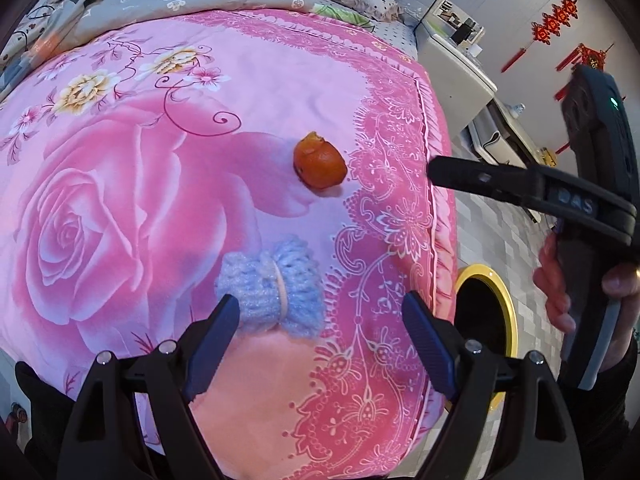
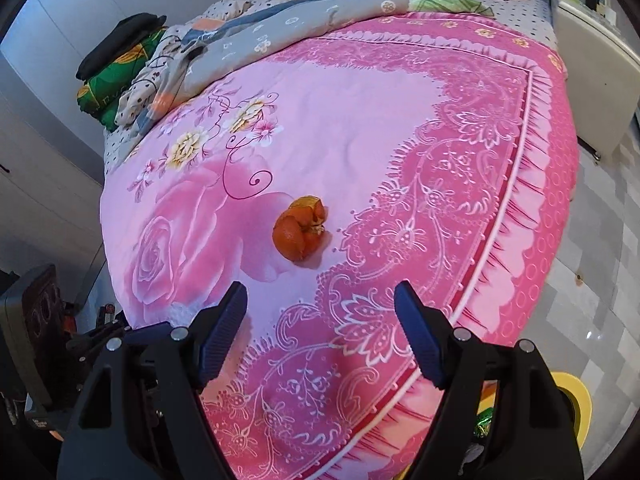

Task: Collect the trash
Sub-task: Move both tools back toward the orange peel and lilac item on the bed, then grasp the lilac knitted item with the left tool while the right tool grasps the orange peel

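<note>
Bed (image 1: 120,208) under a pink rose-print quilt (image 2: 360,128), seen from above at a slant by both wrist cameras.

Orange peel (image 1: 319,165) lying on the quilt near its lace-patterned border, curled and torn open at one end; in the right wrist view the same peel (image 2: 301,232) ahead of the jaws, apart from them.

Left hand-held gripper (image 1: 320,334) spread wide, nothing between its blue pads, hovering over the quilt. Light-blue knitted bow (image 1: 270,294) lying on the quilt just ahead of it, its near edge beside the left pad; contact cannot be told.

Right hand-held gripper (image 2: 320,330) also spread wide and empty, tilted down over the lace border. Seen side-on in the left wrist view, this gripper (image 1: 436,170) reaching in from the right with a hand (image 1: 560,280) wrapped on its handle, its tip near the edge of the bed, to the right of the peel.

Yellow-rimmed bin (image 1: 504,304) standing on the grey tiled floor (image 1: 520,248) just beside the bed, dark inside; in the right wrist view only part of its yellow rim (image 2: 576,396) showing past the right jaw.

Folded grey patterned blanket (image 2: 280,28) heaped at the far end of the quilt.
</note>
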The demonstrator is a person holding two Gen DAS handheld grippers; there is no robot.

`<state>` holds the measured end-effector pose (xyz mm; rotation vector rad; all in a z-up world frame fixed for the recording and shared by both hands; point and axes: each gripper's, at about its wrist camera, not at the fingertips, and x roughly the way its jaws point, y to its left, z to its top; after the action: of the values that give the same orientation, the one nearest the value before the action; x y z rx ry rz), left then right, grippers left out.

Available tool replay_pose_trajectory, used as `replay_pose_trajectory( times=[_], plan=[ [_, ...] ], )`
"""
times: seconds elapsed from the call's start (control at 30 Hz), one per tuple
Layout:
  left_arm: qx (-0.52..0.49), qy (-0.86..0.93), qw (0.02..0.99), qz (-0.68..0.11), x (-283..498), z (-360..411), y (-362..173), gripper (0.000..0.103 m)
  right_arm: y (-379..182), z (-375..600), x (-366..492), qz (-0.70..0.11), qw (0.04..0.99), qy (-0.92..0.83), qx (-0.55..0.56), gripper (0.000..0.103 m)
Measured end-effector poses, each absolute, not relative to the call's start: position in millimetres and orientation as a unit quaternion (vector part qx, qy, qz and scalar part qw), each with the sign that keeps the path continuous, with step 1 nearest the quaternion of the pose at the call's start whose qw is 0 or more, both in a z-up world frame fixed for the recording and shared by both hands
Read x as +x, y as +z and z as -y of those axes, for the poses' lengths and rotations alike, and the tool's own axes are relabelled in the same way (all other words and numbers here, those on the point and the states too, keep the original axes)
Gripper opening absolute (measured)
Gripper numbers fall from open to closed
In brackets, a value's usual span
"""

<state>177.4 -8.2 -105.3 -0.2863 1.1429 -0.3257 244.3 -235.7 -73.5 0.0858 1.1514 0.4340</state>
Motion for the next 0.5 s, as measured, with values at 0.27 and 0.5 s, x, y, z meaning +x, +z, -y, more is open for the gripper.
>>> replay_pose_trajectory(
  times=[0.27, 0.5],
  plan=[
    [-0.120, -0.148, 0.822, -0.536, 187.2, 4.0, -113.7, 0.084, -107.9, 195.3, 285.6, -0.575, 0.793, 0.200, 0.017, 0.072],
    [-0.136, -0.126, 0.802, -0.568, 204.8, -12.2, -140.9, 0.082, -131.1, 176.8, 306.7, -0.589, 0.786, 0.187, -0.002, 0.065]
  ],
)
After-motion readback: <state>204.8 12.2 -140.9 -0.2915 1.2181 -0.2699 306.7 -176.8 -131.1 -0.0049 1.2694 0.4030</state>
